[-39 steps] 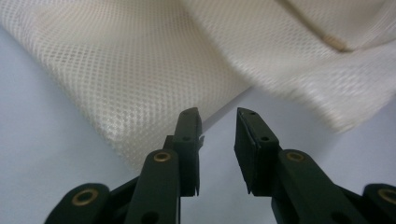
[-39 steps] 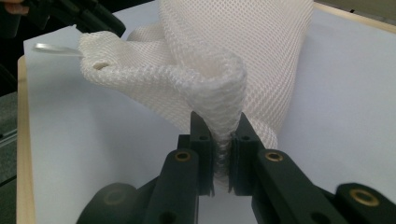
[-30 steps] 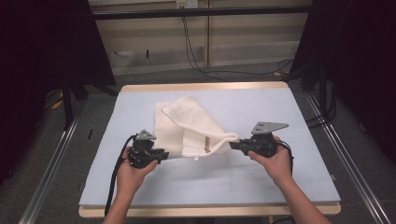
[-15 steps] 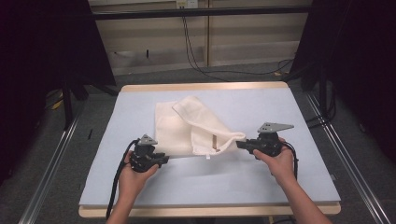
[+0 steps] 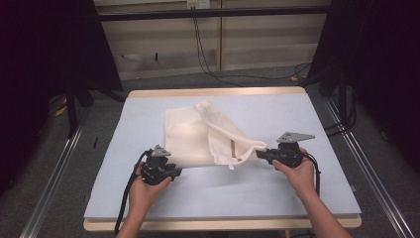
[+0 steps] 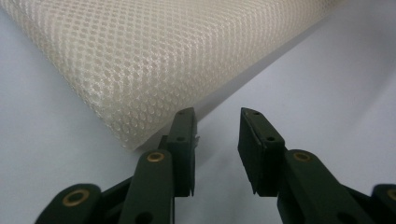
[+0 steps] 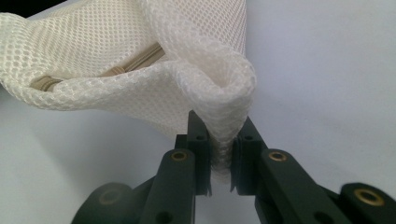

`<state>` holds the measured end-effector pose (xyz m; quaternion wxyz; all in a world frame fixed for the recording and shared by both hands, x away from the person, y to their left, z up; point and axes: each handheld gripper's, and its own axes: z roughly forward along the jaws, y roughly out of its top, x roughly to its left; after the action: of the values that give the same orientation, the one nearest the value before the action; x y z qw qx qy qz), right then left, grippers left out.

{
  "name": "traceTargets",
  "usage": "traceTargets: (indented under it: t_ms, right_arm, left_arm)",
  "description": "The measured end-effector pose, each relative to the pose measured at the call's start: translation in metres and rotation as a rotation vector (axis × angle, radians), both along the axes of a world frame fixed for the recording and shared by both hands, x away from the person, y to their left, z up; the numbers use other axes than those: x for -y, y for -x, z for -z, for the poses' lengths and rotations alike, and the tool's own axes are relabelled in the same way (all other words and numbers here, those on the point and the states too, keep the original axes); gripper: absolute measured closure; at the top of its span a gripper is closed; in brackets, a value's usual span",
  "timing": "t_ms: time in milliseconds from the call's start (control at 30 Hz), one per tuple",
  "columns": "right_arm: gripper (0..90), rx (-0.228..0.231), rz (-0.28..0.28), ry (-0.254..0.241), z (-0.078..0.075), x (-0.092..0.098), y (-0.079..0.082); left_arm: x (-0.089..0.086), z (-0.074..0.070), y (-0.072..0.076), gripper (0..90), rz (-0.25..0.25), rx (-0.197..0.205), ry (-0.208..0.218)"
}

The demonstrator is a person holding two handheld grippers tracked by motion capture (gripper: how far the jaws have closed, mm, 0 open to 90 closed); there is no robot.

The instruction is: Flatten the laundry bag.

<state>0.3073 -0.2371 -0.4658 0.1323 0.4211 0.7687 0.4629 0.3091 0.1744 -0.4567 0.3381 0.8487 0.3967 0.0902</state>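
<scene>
A white mesh cloth (image 5: 190, 136) lies partly folded on the pale blue table top (image 5: 322, 129). My right gripper (image 5: 258, 153) is shut on one corner of the cloth (image 7: 116, 51), with a bunched fold pinched between the jaws of this right gripper (image 7: 223, 140). A beige strap shows inside the raised flap. My left gripper (image 5: 176, 171) sits at the near left corner of the cloth (image 6: 154, 60). The left gripper (image 6: 217, 135) has just been opening its jaws. Nothing lies between them, and the cloth's corner rests just beyond the left jaw.
The blue top has a wooden rim (image 5: 218, 92) at its far edge. Metal rails (image 5: 49, 188) run along both sides of the table. Cables (image 5: 208, 54) hang over the floor behind it, and dark curtains stand left and right.
The right gripper has drawn the cloth's corner a little to the right and lower, so the raised flap stretches out flatter. The left hand has stayed in place.
</scene>
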Motion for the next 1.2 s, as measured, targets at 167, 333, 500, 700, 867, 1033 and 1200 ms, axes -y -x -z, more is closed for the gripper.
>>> traceTargets:
  t_ms: [167,333,500,700,867,1033,1200]
  right_arm:
    - [80.3,-0.006,0.012,0.002,0.002,0.003,-0.001]
    - [79.9,-0.006,0.013,0.013,0.004,0.003,-0.001]
    - [79.5,-0.010,0.025,0.010,0.005,0.004,-0.001]
    - [79.3,-0.030,0.043,0.011,0.008,0.008,-0.003]
    - [79.3,-0.037,0.051,0.013,0.009,0.010,-0.004]
    - [78.6,-0.046,0.066,0.004,0.011,0.012,-0.005]
    - [76.2,-0.049,0.077,0.010,0.012,0.014,-0.005]
  left_arm:
    - [-0.004,-0.001,-0.002,63.5,-0.010,-0.002,-0.001]
    - [-0.006,-0.002,-0.002,61.4,-0.013,0.006,-0.002]
    - [-0.003,-0.001,-0.001,58.5,-0.020,0.009,-0.005]
    - [-0.003,-0.001,-0.002,57.7,-0.012,0.008,-0.011]
    - [-0.002,-0.001,-0.003,56.5,-0.022,0.008,-0.006]
    - [-0.002,0.000,-0.003,56.1,-0.028,0.005,0.004]
    - [-0.002,0.000,-0.004,55.4,-0.016,-0.001,-0.009]
